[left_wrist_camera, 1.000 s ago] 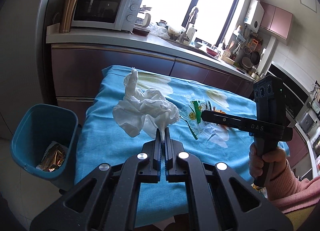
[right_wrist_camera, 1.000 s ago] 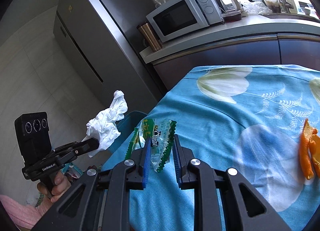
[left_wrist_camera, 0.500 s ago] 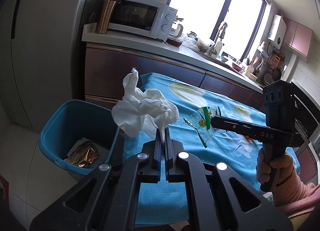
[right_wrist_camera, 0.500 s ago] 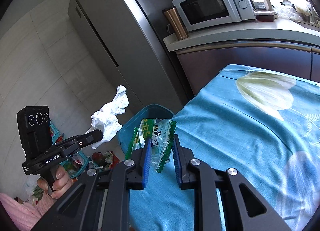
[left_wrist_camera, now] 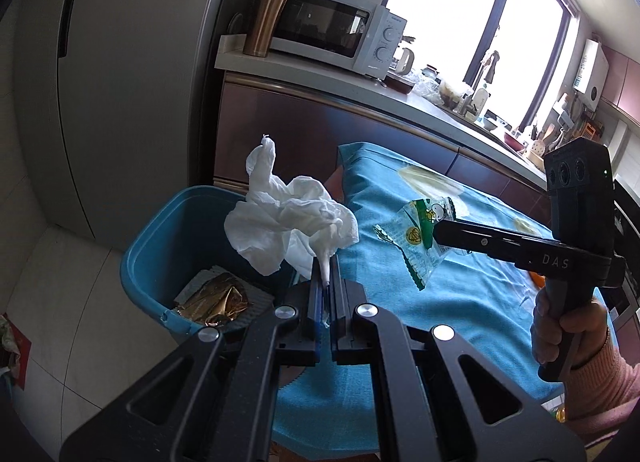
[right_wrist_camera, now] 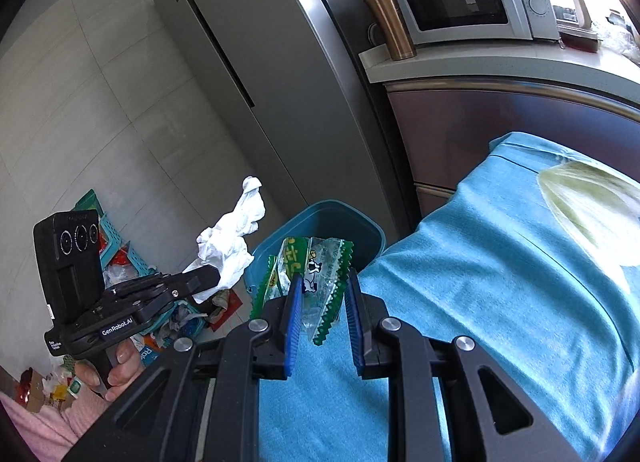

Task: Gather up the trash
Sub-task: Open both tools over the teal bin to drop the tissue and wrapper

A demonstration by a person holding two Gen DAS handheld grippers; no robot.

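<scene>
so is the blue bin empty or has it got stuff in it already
Not empty. The left wrist view shows a crumpled gold foil wrapper lying on the bottom of the blue bin.

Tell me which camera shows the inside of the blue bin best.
The left wrist view. It looks down into the blue bin, showing gold foil trash on its bottom. The right wrist view shows only the bin's far rim and inner wall, partly hidden by the wrapper.
</scene>
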